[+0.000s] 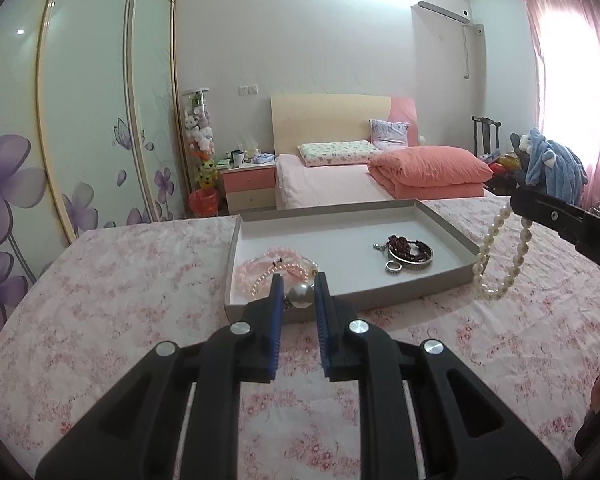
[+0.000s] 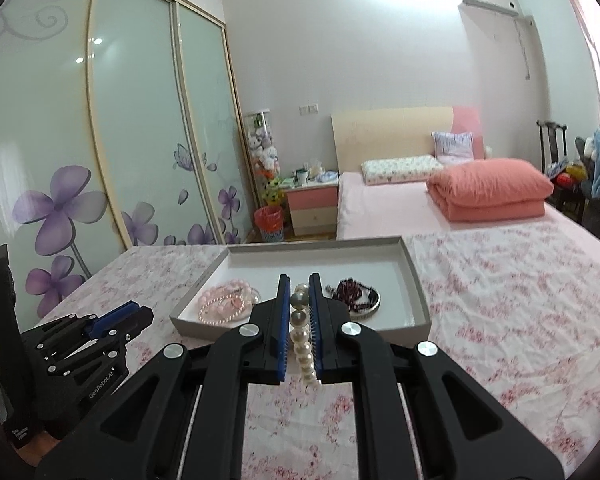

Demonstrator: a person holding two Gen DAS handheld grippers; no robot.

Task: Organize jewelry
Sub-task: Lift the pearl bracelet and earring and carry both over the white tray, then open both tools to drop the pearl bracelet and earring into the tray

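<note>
A shallow grey tray (image 1: 440, 220) lies on the pink floral bedspread. It holds pink bead bracelets (image 1: 260, 268), a dark red bead bracelet with a silver bangle (image 1: 410, 254) and a ring (image 1: 394, 267). My left gripper (image 1: 298, 284) hangs over the tray's near edge with its jaws slightly apart, and a large pearl (image 1: 301, 295) shows between its tips. My right gripper (image 2: 299, 286) is shut on a white pearl strand (image 2: 302, 336). In the left wrist view the strand (image 1: 496, 264) hangs in a loop beside the tray's right corner. The tray (image 2: 414, 276) also shows in the right wrist view.
The floral bedspread (image 1: 120, 300) surrounds the tray. Beyond it are a bed with an orange folded quilt (image 1: 432, 172), a nightstand (image 1: 250, 188) and sliding wardrobe doors (image 1: 80, 120) on the left. A chair with clothes (image 1: 552, 164) stands at the right.
</note>
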